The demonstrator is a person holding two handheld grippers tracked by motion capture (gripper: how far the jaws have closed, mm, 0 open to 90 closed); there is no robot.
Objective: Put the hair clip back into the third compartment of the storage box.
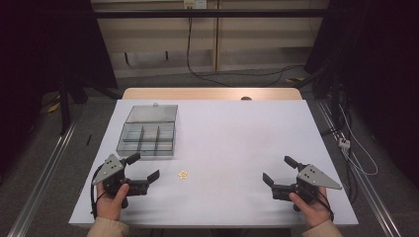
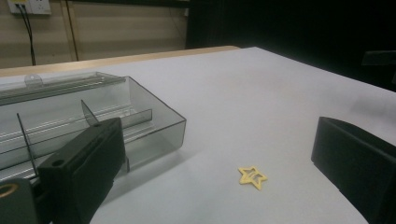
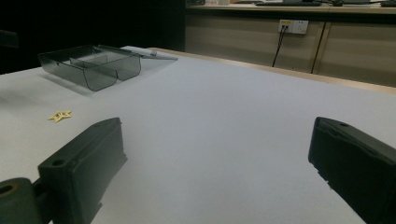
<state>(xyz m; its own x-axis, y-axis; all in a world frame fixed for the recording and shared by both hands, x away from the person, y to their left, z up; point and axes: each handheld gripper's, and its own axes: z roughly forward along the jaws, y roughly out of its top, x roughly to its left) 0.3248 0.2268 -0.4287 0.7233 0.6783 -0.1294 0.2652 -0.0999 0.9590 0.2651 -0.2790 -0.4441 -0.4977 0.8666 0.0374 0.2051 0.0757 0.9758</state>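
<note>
A small yellow star-shaped piece (image 1: 184, 175) lies flat on the white table (image 1: 232, 133), near its front left. My left gripper (image 1: 144, 166) is held just left of the star, jaws wide open and empty. Through the left gripper view the star (image 2: 252, 177) lies ahead between the jaws, a short way off. A clear grey compartment box (image 1: 147, 138) with its lid open stands behind the left gripper. My right gripper (image 1: 277, 170) rests at the front right, open and empty. From the right gripper view the star (image 3: 60, 115) and the box (image 3: 91, 66) sit far to the left.
The box (image 2: 88, 126) has several empty compartments, and its lid lies flat behind it. A wooden table edge (image 1: 212, 94) runs along the back. Cables (image 1: 237, 74) trail on the floor beyond, and metal rails flank both sides of the table.
</note>
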